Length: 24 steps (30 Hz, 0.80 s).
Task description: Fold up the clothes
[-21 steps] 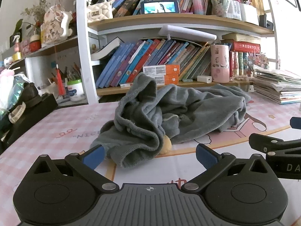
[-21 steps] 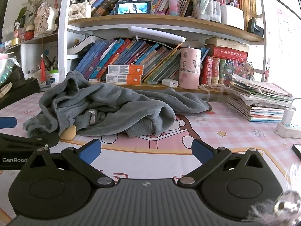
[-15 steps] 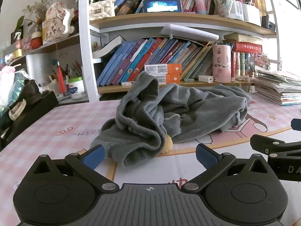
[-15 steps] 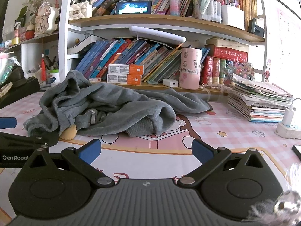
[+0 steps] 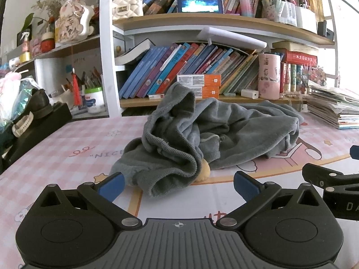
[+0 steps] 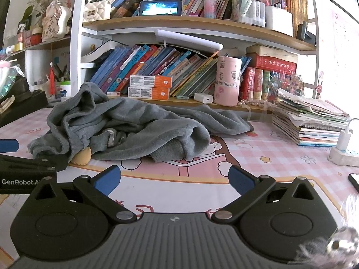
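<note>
Grey garment [image 5: 202, 134] lies crumpled just beyond both grippers' spread fingers [image 5: 112, 185], seemingly untouched.

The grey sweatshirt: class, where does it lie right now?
The grey sweatshirt lies crumpled on the pink checked table mat, centre in the left wrist view, left of centre in the right, before the bookshelf.

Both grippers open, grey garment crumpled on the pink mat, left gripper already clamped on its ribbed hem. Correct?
Not quite. The left gripper is open like the right gripper and holds nothing; in the left wrist view its blue pads sit apart just short of the ribbed hem. The grey garment does lie crumpled on the pink mat.
</note>
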Tool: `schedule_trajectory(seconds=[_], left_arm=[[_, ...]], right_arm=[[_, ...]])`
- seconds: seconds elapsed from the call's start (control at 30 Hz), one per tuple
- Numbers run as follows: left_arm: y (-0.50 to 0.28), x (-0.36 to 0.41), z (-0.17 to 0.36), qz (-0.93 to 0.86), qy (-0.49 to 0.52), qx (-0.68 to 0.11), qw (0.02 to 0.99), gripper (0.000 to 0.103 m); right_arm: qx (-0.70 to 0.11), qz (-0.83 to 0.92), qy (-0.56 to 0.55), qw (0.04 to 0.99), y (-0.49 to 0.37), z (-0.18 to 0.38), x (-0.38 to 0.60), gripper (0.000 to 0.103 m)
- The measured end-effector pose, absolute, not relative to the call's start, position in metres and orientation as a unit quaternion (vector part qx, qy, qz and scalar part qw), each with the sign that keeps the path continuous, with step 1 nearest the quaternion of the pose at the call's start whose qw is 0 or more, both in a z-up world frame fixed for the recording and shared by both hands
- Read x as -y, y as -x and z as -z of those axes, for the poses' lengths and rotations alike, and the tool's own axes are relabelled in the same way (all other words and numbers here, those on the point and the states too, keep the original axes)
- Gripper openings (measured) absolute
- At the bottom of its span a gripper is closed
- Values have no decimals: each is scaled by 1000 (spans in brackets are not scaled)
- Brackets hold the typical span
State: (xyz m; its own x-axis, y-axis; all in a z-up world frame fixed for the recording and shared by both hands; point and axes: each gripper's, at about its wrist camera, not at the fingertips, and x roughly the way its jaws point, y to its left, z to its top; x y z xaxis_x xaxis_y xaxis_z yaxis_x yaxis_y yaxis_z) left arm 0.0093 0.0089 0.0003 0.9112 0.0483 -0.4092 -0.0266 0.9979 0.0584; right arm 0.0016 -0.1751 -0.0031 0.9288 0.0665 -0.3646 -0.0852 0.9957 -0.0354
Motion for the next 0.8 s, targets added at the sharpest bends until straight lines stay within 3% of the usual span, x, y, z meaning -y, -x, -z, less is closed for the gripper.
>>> schedule_trajectory(seconds=[0.8], left_arm=[[-9, -10, 0, -19, -23, -205, 978, 103]], right_arm=[[-188, -43, 29, 981, -2, 2, 174, 103]])
